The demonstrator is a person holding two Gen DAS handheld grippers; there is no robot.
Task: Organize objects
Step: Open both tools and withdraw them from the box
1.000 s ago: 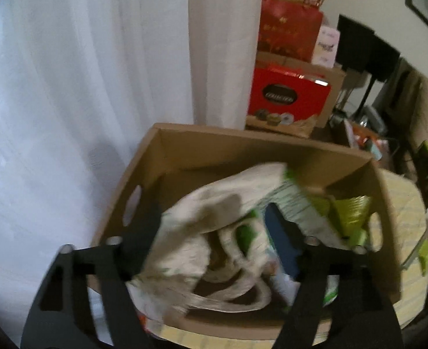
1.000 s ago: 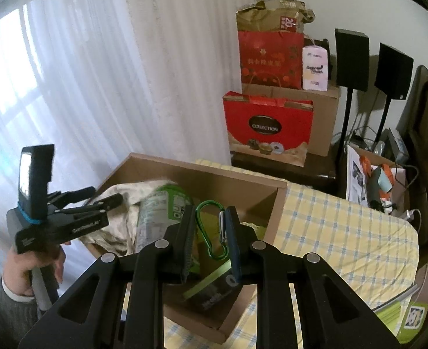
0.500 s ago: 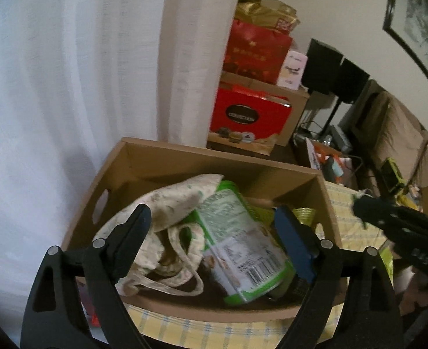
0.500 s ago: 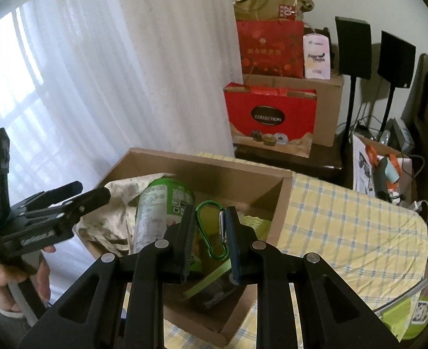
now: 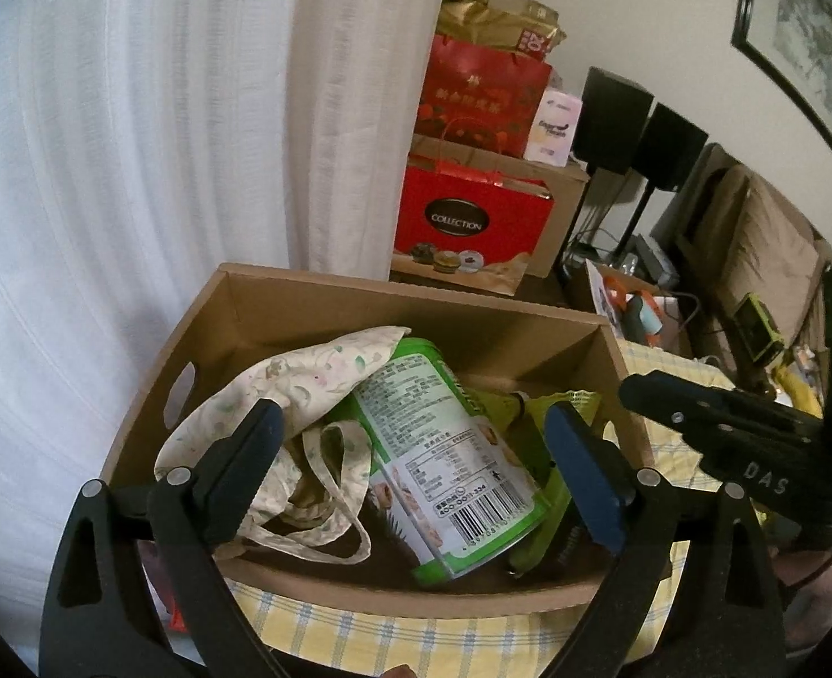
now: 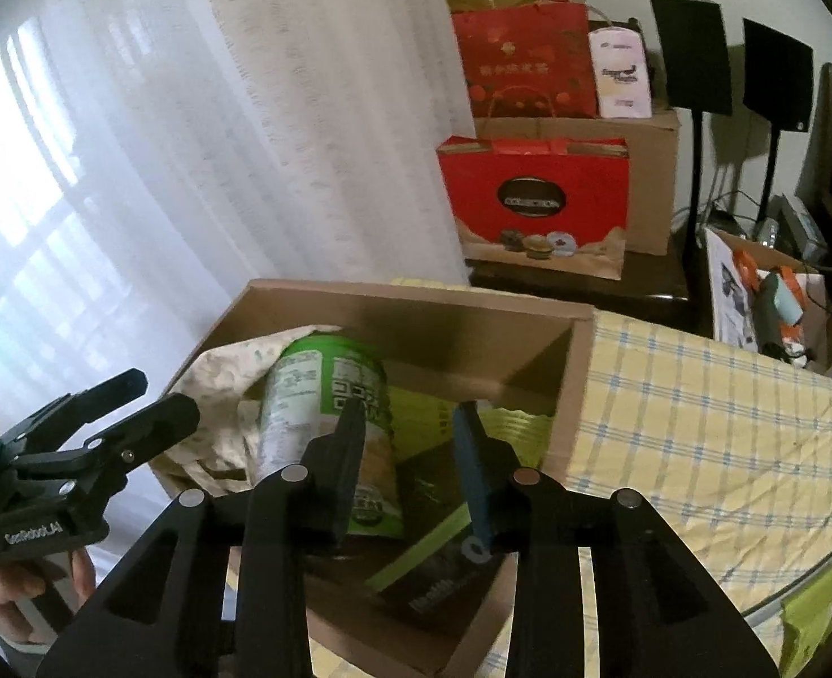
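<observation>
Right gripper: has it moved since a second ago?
Yes. The right gripper has sunk toward the cardboard box, which now looms larger in its view; its jaws are opening, with nothing held between them.

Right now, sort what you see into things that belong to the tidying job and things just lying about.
Part of the job:
- cardboard box
- green can lying in the box
- floral cloth bag in the box
- dark carton with green stripe in the box

Just lying about:
- red gift bag
- brown carton
- two black speakers
- white curtain
</observation>
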